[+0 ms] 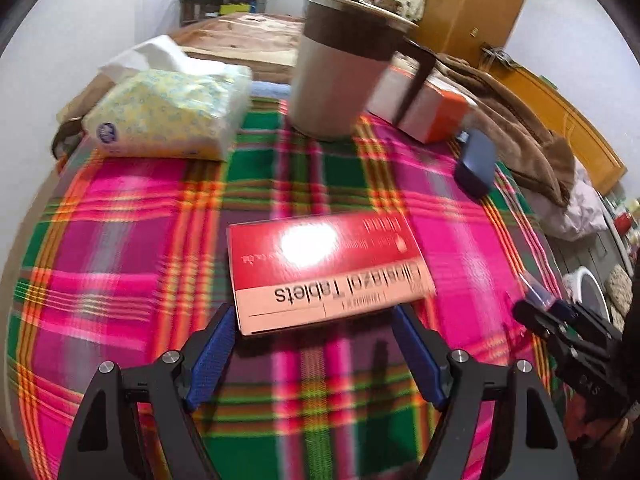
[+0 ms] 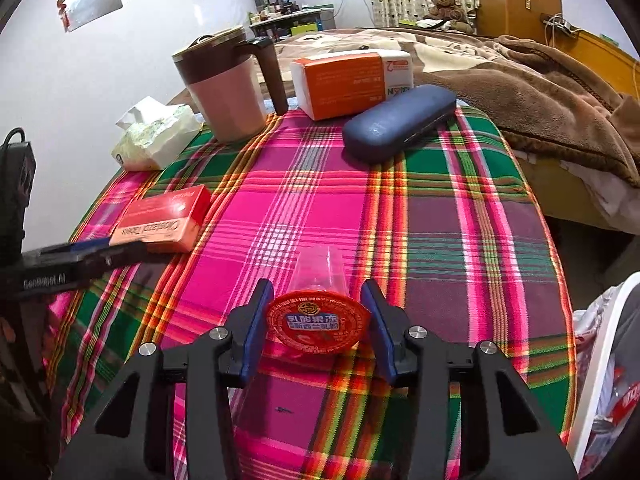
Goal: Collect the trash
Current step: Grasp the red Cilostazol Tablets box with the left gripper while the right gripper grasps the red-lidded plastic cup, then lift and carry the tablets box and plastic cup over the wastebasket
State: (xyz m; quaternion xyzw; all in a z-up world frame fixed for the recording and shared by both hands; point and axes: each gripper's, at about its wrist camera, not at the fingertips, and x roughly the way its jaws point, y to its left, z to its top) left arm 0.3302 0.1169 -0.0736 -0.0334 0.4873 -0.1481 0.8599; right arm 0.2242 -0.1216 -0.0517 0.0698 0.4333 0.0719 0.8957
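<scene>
Jelly cup (image 2: 318,314), clear plastic with a red foil lid, lies on its side on the plaid tablecloth (image 2: 460,220), lid toward the camera. Right gripper (image 2: 316,328) straddles it: a blue pad on each side at the lid rim, close but seemingly with a sliver of gap each side; not yet clamped, as far as the right wrist view shows.

Left of the cup, near the table's left edge: red tablet box (image 1: 320,268), flat. Left gripper (image 1: 316,344) hangs spread just short of the box's near end, holding nothing; the box is not between the pads yet.

Step in hand (judgement): picking up two trash items, one per hand. Next move calls for the right pads to squeeze the soft cup gently at the rim, then lift; the left must advance over the box's width.

Beyond the cup, at the far edge: mug (image 2: 228,88), tissue pack (image 2: 156,140), orange box (image 2: 348,80), blue case (image 2: 398,124). Open cloth lies between. A white bin with a bag (image 2: 600,360) sits right of the cup, past the table's right edge.
</scene>
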